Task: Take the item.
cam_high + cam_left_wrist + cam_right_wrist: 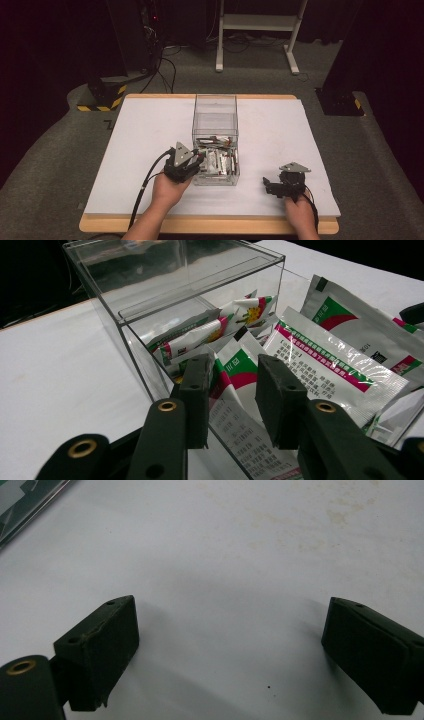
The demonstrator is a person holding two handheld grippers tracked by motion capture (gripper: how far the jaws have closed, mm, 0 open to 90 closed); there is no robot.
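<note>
Your left gripper (232, 390) has its two black jaws on either side of a white foil sachet with a green and magenta corner (235, 377), which stands at the near edge of the clear, open-topped plastic box (130, 330). The sachet is between the jaws, but a gap shows on the right-hand side, and you cannot tell from here whether the left pad presses on it. Its lower part is cut off at the bottom of the left gripper view, and the small print on it is too fine to read. More sachets of the same kind (340, 365) lie heaped in the box, overlapping so that most are half hidden; in the high view they blur into a pale jumble behind the clear wall.

Your right gripper (230, 652) has its jaws spread wide with nothing between them, over bare tabletop, well apart from the box.

The white table top (280, 145) is faintly stained and edged in light wood. Around it is grey carpet (60, 150), a white metal frame (257, 30) and trailing cables, in a room too dark to make out.
</note>
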